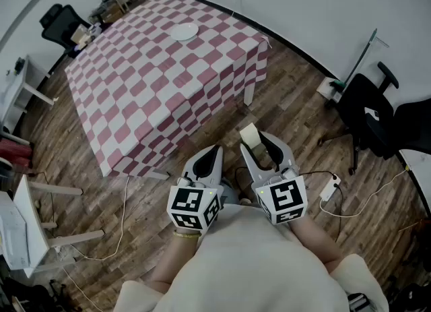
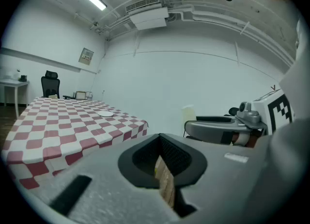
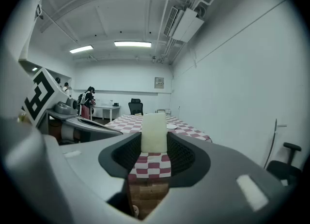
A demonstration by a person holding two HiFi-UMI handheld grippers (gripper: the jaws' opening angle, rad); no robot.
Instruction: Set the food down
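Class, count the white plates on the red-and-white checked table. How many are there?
1. The round white plate lies near the far end of the red-and-white checked table, away from the person. None seems hidden.

Pale cream food block (image 1: 250,135) upright, pinched between jaws, short of checkered table (image 1: 148,88).

Wood floor (image 1: 289,118), white walls (image 1: 310,1), red-checkered table (image 1: 151,85), black office chairs (image 1: 365,112), ceiling striplights (image 3: 133,44).

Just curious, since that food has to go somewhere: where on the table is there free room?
Nearly everywhere: the table holds only a plate toward its far edge. All of it on the near side of the plate is bare. Nowhere is crowded.
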